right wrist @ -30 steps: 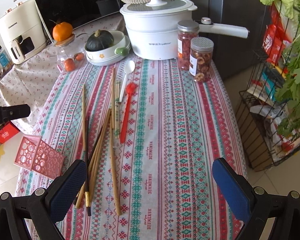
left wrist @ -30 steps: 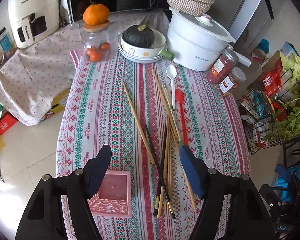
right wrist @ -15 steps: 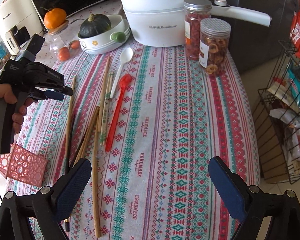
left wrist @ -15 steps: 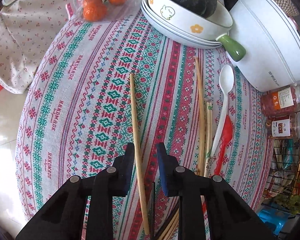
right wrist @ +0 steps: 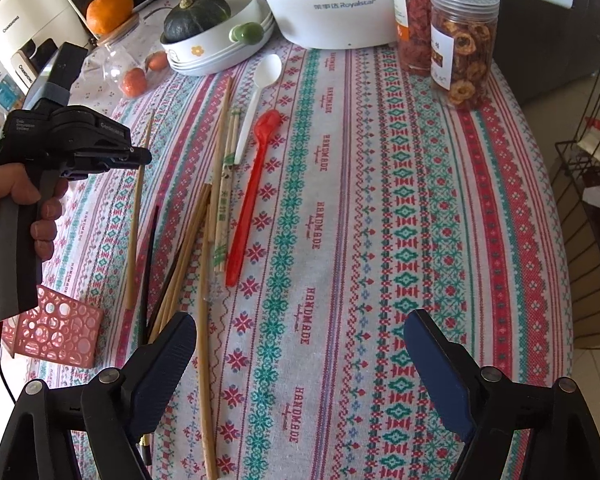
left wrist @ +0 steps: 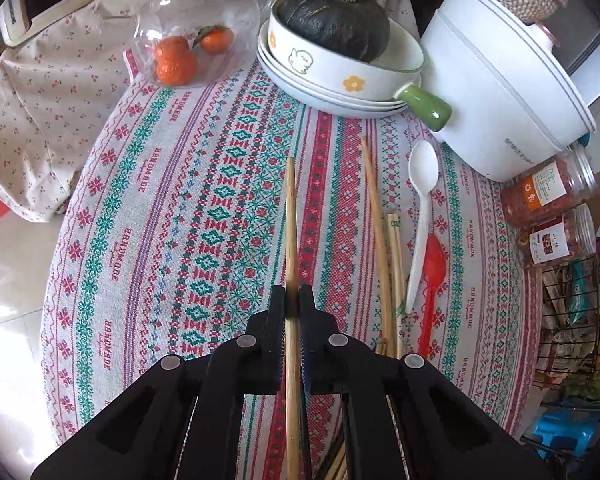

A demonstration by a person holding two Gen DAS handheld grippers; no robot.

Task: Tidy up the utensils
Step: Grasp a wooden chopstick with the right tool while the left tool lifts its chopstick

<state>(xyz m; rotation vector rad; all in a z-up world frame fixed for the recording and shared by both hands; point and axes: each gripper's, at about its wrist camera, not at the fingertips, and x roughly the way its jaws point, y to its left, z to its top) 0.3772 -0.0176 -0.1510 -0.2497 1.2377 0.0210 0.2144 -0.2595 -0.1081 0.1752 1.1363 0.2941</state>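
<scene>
My left gripper (left wrist: 293,295) is shut on a long wooden chopstick (left wrist: 291,220), gripped near its middle; the same gripper (right wrist: 140,156) and chopstick (right wrist: 134,240) show at the left of the right wrist view. Several more chopsticks (right wrist: 204,240) lie loose on the patterned tablecloth (right wrist: 380,200), beside a white spoon (right wrist: 260,92) and a red spoon (right wrist: 252,188). A pink perforated holder (right wrist: 56,332) stands at the table's left edge. My right gripper (right wrist: 300,344) is open and empty above the near part of the table.
At the far end stand a white pot (right wrist: 328,0), stacked bowls with a dark squash (right wrist: 204,20), a glass jar of oranges (left wrist: 192,40) and two snack jars (right wrist: 460,44). A wire rack (right wrist: 588,140) stands right of the table.
My left gripper has closed on the wooden chopstick it was straddling. The right gripper has moved a little forward and lower, still open.
</scene>
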